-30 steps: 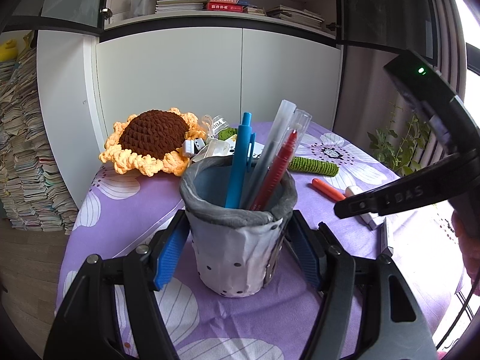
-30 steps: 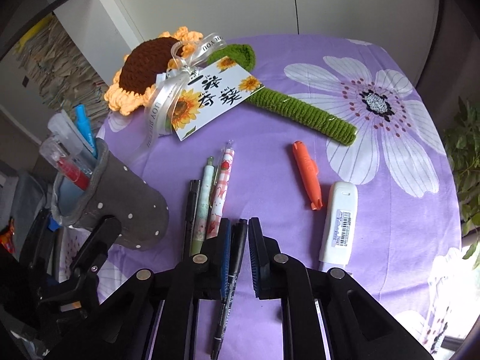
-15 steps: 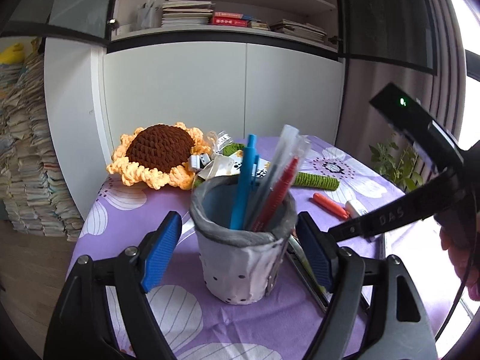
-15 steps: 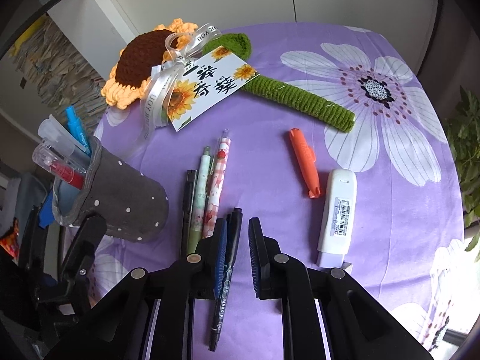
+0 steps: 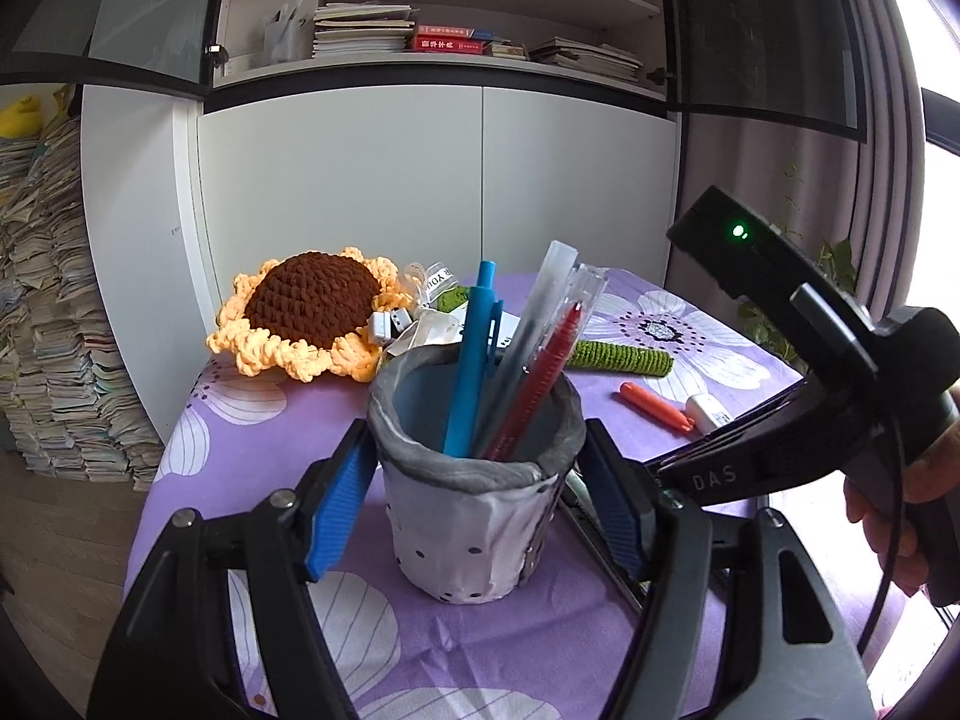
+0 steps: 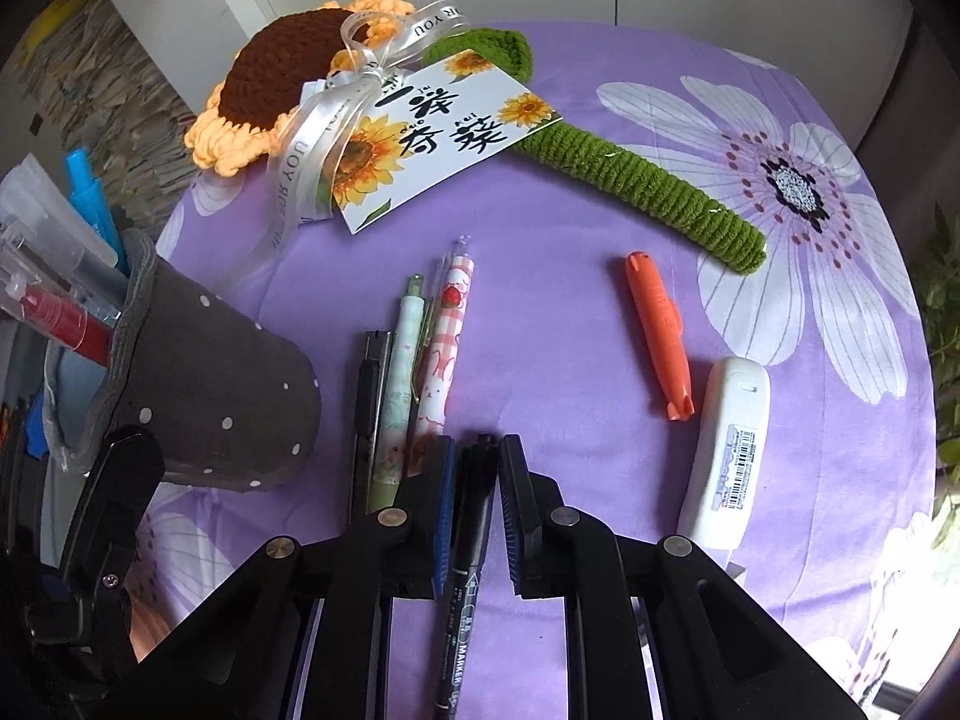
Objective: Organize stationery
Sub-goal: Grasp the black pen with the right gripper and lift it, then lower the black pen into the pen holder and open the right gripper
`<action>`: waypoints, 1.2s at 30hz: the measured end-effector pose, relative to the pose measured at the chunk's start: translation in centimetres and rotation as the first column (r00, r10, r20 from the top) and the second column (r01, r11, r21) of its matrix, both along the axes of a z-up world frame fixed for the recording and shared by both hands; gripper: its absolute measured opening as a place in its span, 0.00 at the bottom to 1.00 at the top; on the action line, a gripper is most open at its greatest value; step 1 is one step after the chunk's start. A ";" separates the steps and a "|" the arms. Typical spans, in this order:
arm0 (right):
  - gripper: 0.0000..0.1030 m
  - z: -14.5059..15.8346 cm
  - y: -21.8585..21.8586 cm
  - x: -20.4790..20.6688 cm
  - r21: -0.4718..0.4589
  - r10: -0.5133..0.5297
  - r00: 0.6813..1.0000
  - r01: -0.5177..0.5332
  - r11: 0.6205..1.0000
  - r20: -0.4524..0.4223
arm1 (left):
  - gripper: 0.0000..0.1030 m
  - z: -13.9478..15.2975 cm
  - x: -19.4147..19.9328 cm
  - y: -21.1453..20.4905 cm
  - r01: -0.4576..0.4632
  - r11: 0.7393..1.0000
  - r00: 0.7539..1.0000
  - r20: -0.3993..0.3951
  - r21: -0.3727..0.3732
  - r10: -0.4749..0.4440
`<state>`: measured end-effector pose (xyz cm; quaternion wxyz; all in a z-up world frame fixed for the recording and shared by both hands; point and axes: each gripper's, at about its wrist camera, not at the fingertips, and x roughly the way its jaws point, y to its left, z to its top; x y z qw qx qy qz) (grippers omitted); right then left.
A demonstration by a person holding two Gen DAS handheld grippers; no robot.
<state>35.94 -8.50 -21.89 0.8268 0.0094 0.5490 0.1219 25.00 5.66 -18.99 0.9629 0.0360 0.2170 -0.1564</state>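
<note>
A grey dotted pen holder stands on the purple flowered tablecloth and holds a blue pen, a red pen and a clear one. My left gripper has its blue pads against both sides of the holder. My right gripper straddles a black marker lying on the cloth; the jaws are narrow with a small gap on the right side. Three more pens lie to its left, next to the holder.
An orange pen and a white correction-tape case lie to the right. A crocheted sunflower with green stem, ribbon and card lies at the far side. A cabinet and bookshelf stand behind the table.
My left gripper has closed in from an open stance onto the pen holder. My right gripper stays around the black marker, jaws slightly wider than one second ago.
</note>
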 end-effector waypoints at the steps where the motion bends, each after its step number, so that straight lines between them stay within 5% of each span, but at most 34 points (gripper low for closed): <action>1: 0.14 0.2 0.1 -0.2 0.003 0.005 1.000 -0.005 1.000 0.009 | 0.65 0.0 0.0 0.0 0.002 1.000 1.000 0.001 0.002 -0.002; 11: 0.14 7.4 -2.1 -5.3 0.105 -0.008 0.980 -0.013 0.994 0.199 | 0.66 0.0 0.1 0.1 0.004 1.000 1.000 -0.001 -0.001 -0.004; 20: 0.11 15.1 -1.2 -10.1 0.125 0.033 0.905 -0.095 0.988 0.424 | 0.65 -0.1 0.1 0.1 0.004 1.000 1.000 -0.002 -0.003 -0.004; 36: 0.11 20.3 3.3 -9.9 0.119 0.125 0.830 -0.223 0.967 0.544 | 0.65 -0.1 0.1 0.2 0.004 1.000 1.000 -0.004 -0.006 -0.004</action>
